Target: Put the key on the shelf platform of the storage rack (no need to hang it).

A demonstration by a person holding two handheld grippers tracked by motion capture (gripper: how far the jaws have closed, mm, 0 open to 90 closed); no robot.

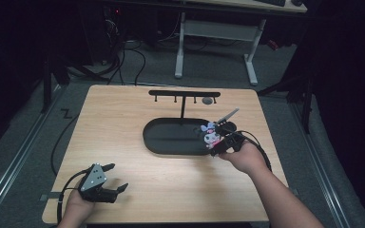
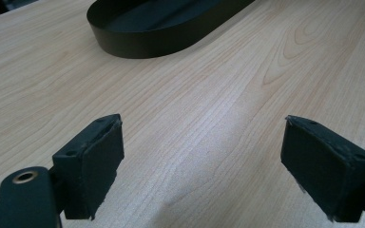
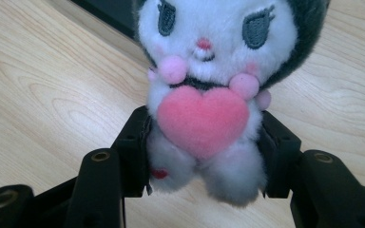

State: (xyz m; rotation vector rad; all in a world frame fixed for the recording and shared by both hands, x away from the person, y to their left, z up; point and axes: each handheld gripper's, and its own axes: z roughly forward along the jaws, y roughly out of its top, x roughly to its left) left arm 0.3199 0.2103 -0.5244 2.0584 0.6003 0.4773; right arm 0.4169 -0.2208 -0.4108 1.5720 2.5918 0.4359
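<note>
Black left gripper [image 1: 108,177], grey three-cornered plate, black cable; black right gripper [image 3: 204,152], brass-ringed screw holes

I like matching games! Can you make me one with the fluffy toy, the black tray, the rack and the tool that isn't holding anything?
Things:
1. white plush toy with pink heart
2. black oval tray
3. black hook rack
4. left tool

States:
a. open above bare wood
b. standing behind the tray
c. squeezed between two jaws
d. lying mid-table

Pairs: 1-c, 2-d, 3-b, 4-a

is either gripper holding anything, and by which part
The right gripper clamps the plush toy by its lower body, a jaw on each side. The left gripper is open, holding nothing.
</note>
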